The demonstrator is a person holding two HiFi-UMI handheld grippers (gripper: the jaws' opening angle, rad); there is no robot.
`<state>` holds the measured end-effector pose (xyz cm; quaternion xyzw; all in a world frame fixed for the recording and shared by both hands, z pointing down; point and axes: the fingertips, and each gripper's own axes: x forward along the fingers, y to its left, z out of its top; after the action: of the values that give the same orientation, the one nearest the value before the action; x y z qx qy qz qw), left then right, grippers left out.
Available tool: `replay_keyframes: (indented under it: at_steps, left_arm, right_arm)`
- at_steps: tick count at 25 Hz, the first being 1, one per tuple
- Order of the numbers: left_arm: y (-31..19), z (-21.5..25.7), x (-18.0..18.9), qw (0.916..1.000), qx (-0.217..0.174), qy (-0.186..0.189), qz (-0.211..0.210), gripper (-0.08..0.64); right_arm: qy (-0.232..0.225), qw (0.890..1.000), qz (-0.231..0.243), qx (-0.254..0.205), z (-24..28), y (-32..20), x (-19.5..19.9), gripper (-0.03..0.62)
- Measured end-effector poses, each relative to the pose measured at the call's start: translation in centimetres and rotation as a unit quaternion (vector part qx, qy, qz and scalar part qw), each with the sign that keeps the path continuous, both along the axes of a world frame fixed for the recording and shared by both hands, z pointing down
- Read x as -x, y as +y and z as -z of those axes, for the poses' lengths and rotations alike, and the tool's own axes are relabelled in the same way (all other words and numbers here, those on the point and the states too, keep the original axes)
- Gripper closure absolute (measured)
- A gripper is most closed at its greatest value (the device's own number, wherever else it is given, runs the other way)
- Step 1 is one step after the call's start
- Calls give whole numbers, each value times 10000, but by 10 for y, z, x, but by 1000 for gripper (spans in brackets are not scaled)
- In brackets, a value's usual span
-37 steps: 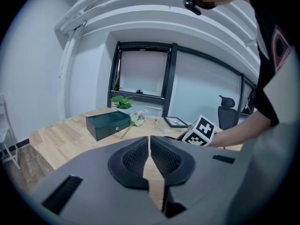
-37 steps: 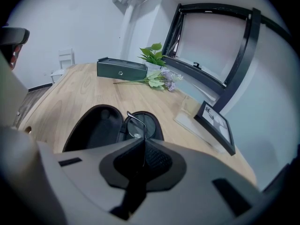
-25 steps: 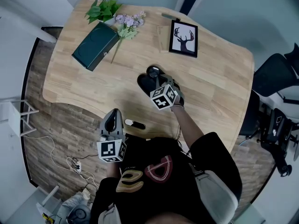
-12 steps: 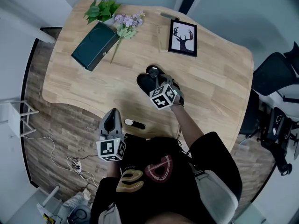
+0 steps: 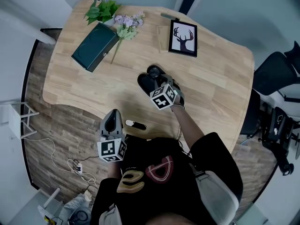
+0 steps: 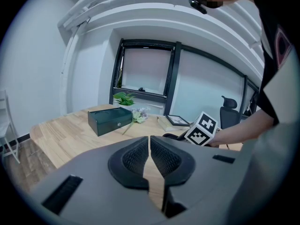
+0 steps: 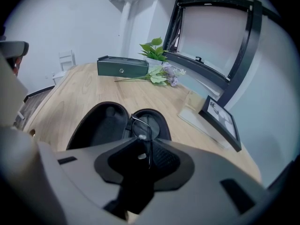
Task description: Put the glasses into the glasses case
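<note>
A black glasses case (image 5: 146,82) lies open on the wooden table (image 5: 211,78); both its halves (image 7: 101,123) show in the right gripper view. My right gripper (image 5: 157,78) points steeply down over it. Thin black glasses (image 7: 140,128) stand folded between its jaws, lens end over the case's hinge. Those jaws (image 7: 143,156) are opening, and a dark gap shows beside the frame. My left gripper (image 5: 113,118) hangs off the table's near edge, shut with nothing in it; only a thin slit shows between its pads (image 6: 133,156).
A dark green box (image 5: 95,46), a potted plant (image 5: 104,9) and a sprig of flowers (image 5: 129,22) sit at the table's far left. A framed deer picture (image 5: 183,37) lies at the back. A small white object (image 5: 135,124) rests near the front edge. Office chairs (image 5: 276,74) stand at right.
The glasses' lens over the far half of the case looks lower and darker than before. Both grippers have stayed where they were.
</note>
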<state>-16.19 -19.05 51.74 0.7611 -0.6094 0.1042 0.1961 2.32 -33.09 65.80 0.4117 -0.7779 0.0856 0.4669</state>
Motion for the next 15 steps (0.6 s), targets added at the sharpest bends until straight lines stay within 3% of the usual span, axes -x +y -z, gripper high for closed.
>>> replay_keyframes:
  at_steps: [6, 15]
  left_arm:
    - [0, -1, 0, 10000, 15, 18, -13, 534]
    - [-2, -2, -5, 9999, -36, 86, -82, 534]
  right_arm:
    - [-287, 9996, -45, 14, 5, 1, 3, 462]
    - [-710, 9974, -44, -59, 18, 4, 9, 362]
